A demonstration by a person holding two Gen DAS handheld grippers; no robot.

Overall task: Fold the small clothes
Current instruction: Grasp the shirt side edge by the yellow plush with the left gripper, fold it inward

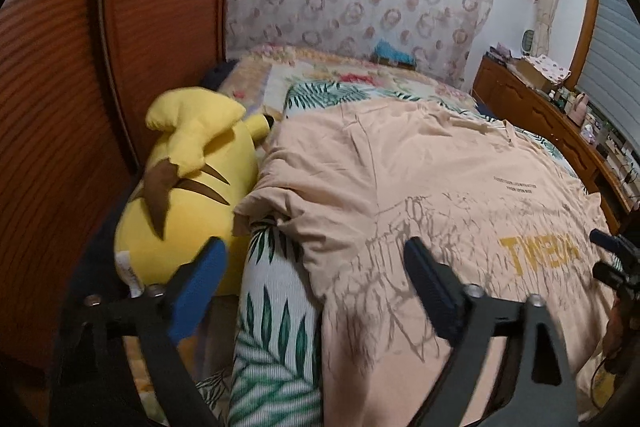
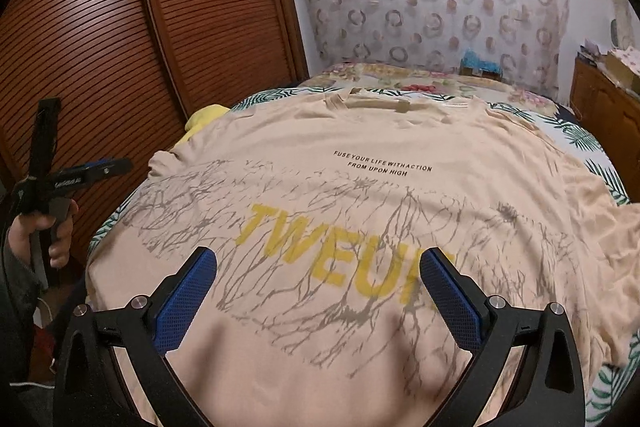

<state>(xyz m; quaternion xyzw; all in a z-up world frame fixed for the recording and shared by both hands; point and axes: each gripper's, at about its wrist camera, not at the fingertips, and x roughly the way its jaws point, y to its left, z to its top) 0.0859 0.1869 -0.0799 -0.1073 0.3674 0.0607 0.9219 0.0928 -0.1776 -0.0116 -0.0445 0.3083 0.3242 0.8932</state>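
Blue-padded fingers (image 2: 188,303) of the right gripper (image 2: 320,283) stand wide apart above the peach T-shirt (image 2: 360,187), with nothing between them. This shirt lies spread flat on the bed (image 2: 576,135), its yellow letters just ahead of the fingertips and its collar at the far side. To the left of this tool, a hand (image 2: 48,231) holds the left gripper (image 1: 316,279). Its jaws are apart too and grip nothing; they hang over the shirt's left edge, where the sleeve is crumpled. Further left of it, a yellow plush toy (image 1: 188,195) lies beside the wooden louvred doors (image 1: 60,107).
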